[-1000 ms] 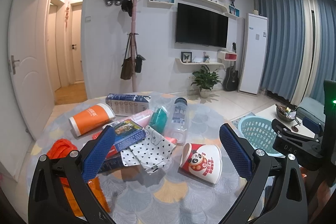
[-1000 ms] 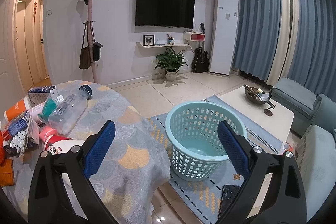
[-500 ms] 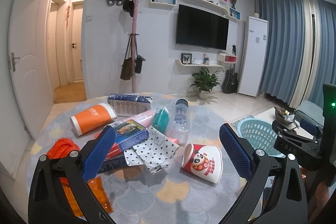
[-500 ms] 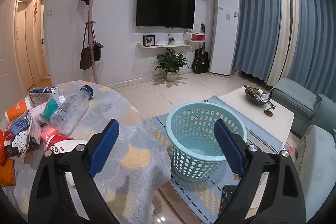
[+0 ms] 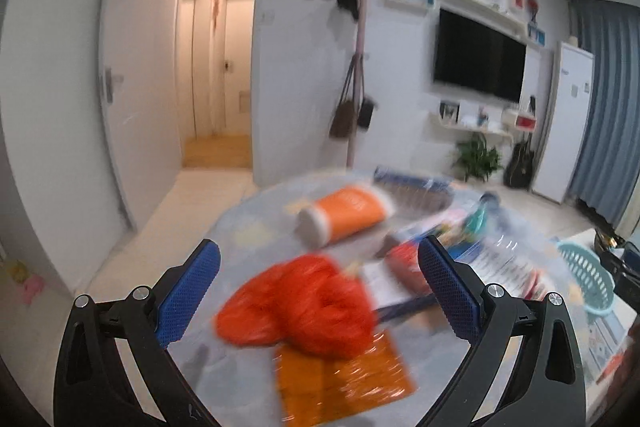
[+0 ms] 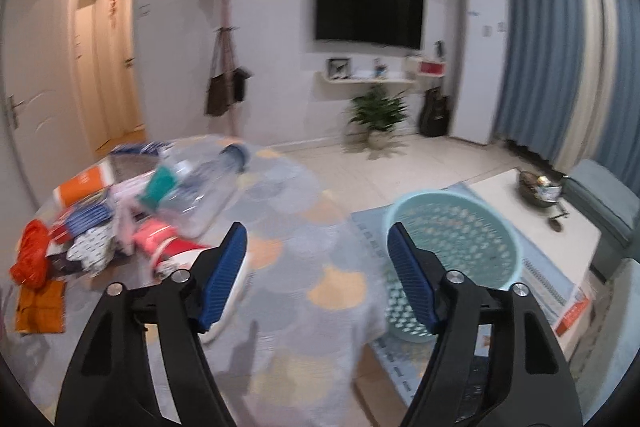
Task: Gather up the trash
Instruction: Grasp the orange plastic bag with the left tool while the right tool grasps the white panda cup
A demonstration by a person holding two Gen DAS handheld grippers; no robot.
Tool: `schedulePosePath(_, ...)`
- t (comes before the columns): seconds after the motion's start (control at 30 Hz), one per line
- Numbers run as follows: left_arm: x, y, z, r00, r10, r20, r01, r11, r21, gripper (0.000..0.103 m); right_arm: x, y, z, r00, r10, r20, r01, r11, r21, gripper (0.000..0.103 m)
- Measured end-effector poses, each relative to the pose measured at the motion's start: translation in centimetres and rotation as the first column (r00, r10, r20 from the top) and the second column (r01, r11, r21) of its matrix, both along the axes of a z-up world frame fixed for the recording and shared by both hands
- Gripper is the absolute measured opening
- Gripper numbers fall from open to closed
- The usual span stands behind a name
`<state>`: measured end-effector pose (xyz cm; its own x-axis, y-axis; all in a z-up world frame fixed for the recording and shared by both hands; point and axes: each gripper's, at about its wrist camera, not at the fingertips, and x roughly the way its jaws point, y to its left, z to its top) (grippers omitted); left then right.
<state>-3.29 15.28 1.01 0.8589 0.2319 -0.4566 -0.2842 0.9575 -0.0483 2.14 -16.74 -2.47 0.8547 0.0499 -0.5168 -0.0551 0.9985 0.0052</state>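
While the left claw [image 5: 318, 291] stands open above the crumpled orange bag [image 5: 296, 311] near the table [image 5: 240, 239] edge, the right claw [image 6: 318, 277] hangs open and empty, the red-and-white cup [image 6: 180, 255] beside its left finger

Home living rm: wall TV [image 6: 368, 10], sofa [image 6: 600, 195], coat rack [image 6: 228, 27].

A round table [image 6: 304, 267] with a scale-patterned cloth carries the litter. On it lie an orange bag [image 5: 296, 303], an orange cup [image 5: 344, 213], a clear bottle [image 6: 208, 183] and wrappers. A basket [image 6: 452, 259] stands on the floor.
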Motion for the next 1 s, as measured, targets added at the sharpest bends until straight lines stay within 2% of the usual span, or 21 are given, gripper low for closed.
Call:
schedulePosePath(0.03,0.3,1.0,-0.7,0.999,-0.011,-0.043,0.009,0.999,-0.032,0.096,0.1,0.7,-0.2,1.0,0.021,-0.008,-0.021,1.0,0.003,0.078)
schedulePosePath(0.13,0.8,3.8,-2.4,0.995,-0.042,-0.092,0.031,0.992,-0.122,0.096,0.7,2.7,-1.0,0.997,0.069,-0.045,-0.069,0.998,0.001,0.081)
schedulePosePath(0.23,2.8,5.3,-4.3,0.986,-0.1,-0.136,0.061,0.963,-0.263,0.096,1.4,4.0,-2.0,0.989,0.107,-0.1,-0.105,0.994,0.025,0.083)
schedulePosePath(0.33,4.6,5.7,-5.9,0.978,-0.139,-0.153,0.077,0.932,-0.353,0.096,2.0,5.0,-2.7,0.983,0.12,-0.14,-0.116,0.993,0.035,0.085)
schedulePosePath(0.47,6.7,5.8,-7.7,0.968,-0.132,-0.213,0.054,0.941,-0.335,0.095,2.4,5.3,-3.1,0.976,0.131,-0.175,-0.123,0.991,0.054,0.087)
schedulePosePath(0.53,7.4,5.6,-8.6,0.963,-0.13,-0.237,0.047,0.944,-0.326,0.085,2.7,5.3,-3.4,0.972,0.132,-0.195,-0.122,0.99,0.067,0.088)
schedulePosePath(0.6,7.6,5.3,-9.2,0.962,-0.13,-0.242,0.047,0.945,-0.323,0.082,3.1,5.2,-3.7,0.968,0.131,-0.215,-0.117,0.99,0.077,0.088)
schedulePosePath(0.67,7.4,5.2,-9.4,0.962,-0.14,-0.236,0.06,0.947,-0.317,0.07,4.0,5.2,-4.1,0.96,0.135,-0.246,-0.113,0.989,0.1,0.088)
schedulePosePath(0.7,7.3,5.1,-9.4,0.961,-0.152,-0.23,0.072,0.944,-0.322,0.058,4.6,5.1,-4.3,0.952,0.143,-0.269,-0.114,0.986,0.123,0.088)
schedulePosePath(0.9,6.5,4.7,-9.3,0.966,-0.156,-0.208,0.087,0.948,-0.307,0.04,6.5,5.3,-5.1,0.921,0.179,-0.346,-0.11,0.971,0.211,0.088)
schedulePosePath(1.0,5.8,4.7,-8.6,0.97,-0.155,-0.187,0.092,0.947,-0.309,0.037,7.1,5.6,-5.4,0.911,0.184,-0.369,-0.103,0.968,0.228,0.088)
